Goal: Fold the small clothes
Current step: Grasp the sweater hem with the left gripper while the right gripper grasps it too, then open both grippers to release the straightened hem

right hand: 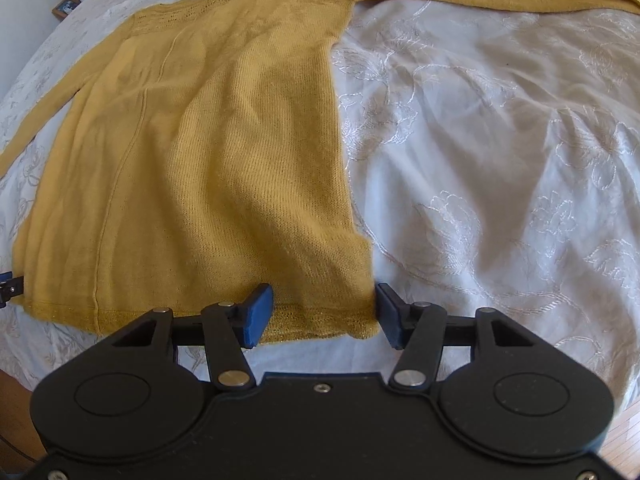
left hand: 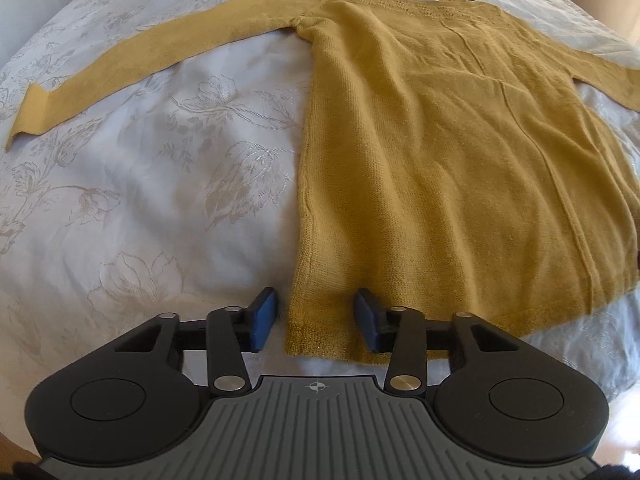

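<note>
Mustard knit sweater [left hand: 440, 160] flat on bed [left hand: 140, 200], frame centre; left gripper [left hand: 316, 320] and right gripper [right hand: 324, 312] fingers spread wide straddling hem corners, nothing held; soft, light, stretchy — pinch ribbed hem.

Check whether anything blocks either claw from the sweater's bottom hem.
Nothing visible does. The left claw stands open around the sweater's left hem corner, the right claw open around its right corner, over the bare bedspread.
</note>
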`<state>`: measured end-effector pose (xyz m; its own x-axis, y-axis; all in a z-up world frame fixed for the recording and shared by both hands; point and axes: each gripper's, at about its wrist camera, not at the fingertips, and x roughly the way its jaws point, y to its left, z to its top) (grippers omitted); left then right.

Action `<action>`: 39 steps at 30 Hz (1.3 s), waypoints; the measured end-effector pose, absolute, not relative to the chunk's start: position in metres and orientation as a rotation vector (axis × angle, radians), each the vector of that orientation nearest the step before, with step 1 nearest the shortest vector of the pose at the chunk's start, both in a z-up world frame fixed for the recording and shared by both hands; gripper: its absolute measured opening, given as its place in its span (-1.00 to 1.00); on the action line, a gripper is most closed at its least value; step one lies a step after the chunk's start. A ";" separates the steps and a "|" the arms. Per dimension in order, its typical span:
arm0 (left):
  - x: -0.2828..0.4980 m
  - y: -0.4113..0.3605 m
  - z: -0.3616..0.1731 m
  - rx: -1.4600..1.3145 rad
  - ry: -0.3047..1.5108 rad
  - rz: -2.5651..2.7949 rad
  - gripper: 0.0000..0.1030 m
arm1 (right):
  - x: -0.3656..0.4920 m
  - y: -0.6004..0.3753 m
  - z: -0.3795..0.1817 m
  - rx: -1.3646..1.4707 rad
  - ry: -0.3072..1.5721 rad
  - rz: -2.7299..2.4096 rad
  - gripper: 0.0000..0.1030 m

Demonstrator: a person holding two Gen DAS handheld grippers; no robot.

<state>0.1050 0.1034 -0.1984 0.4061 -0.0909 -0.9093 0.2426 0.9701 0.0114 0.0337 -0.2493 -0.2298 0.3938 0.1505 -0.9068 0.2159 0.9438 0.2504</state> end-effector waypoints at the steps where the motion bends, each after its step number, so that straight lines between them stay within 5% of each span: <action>1: 0.106 0.102 -0.199 0.140 1.142 -0.231 -0.70 | 0.033 -0.250 -0.230 0.364 1.170 -0.043 0.20; 2: 0.107 0.101 -0.198 0.126 1.147 -0.247 -0.88 | 0.033 -0.251 -0.230 0.374 1.169 -0.042 0.15; 4: 0.108 0.100 -0.195 0.095 1.146 -0.267 -0.90 | 0.031 -0.252 -0.227 0.396 1.169 -0.023 -0.23; 5: 0.107 0.100 -0.191 0.090 1.144 -0.270 -0.90 | 0.029 -0.254 -0.224 0.415 1.170 -0.003 -0.71; 14: 0.102 0.136 -0.138 -0.013 1.099 -0.247 -0.90 | -0.002 -0.262 -0.165 0.425 1.075 0.000 -0.73; 28: 0.109 0.146 -0.195 -0.012 1.235 -0.174 -0.89 | 0.006 -0.258 -0.226 0.419 1.267 -0.069 -0.76; 31: 0.118 0.149 -0.201 -0.061 1.274 -0.146 -0.86 | 0.010 -0.259 -0.235 0.426 1.293 -0.072 -0.72; 34: 0.124 0.151 -0.192 -0.115 1.269 -0.116 -0.75 | 0.011 -0.260 -0.234 0.409 1.312 -0.076 -0.32; 36: 0.125 0.152 -0.183 -0.129 1.255 -0.105 -0.28 | 0.010 -0.262 -0.231 0.372 1.322 -0.076 0.18; 39: 0.128 0.148 -0.161 -0.113 1.197 -0.100 0.31 | 0.010 -0.268 -0.221 0.369 1.316 -0.076 0.30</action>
